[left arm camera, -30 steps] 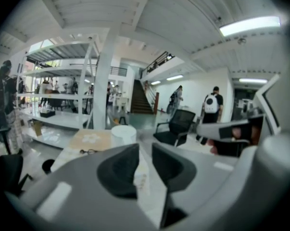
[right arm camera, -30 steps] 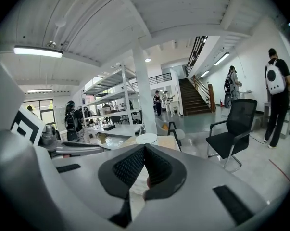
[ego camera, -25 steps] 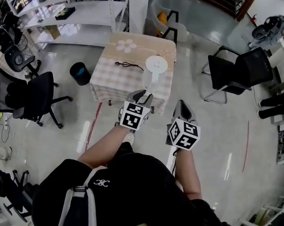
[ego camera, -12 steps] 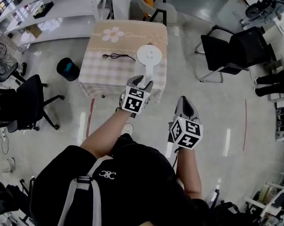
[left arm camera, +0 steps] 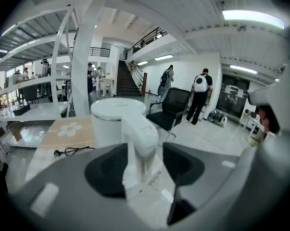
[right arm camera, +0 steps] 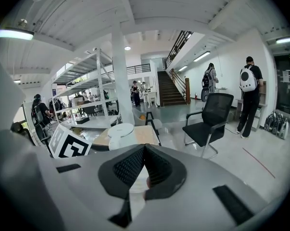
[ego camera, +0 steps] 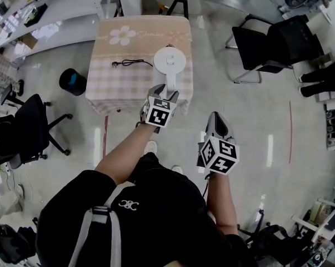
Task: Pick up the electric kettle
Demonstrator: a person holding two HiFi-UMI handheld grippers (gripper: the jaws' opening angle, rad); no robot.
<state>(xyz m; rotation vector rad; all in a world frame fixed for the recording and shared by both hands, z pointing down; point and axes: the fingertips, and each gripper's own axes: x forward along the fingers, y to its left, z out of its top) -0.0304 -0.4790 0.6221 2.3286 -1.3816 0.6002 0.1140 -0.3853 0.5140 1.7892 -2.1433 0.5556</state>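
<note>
I've brought my left gripper (ego camera: 163, 92) up to the electric kettle (ego camera: 170, 60) on the table (ego camera: 117, 85). Its jaws are opening wide with the handle (left arm camera: 141, 143) between them, not yet gripped, so clamping looks next. My right gripper (ego camera: 216, 124) hangs back, jaws together, empty.

A cloth-covered table (ego camera: 117, 88) carries a white electric kettle (ego camera: 171, 60) and a black cord (ego camera: 131, 63).
</note>
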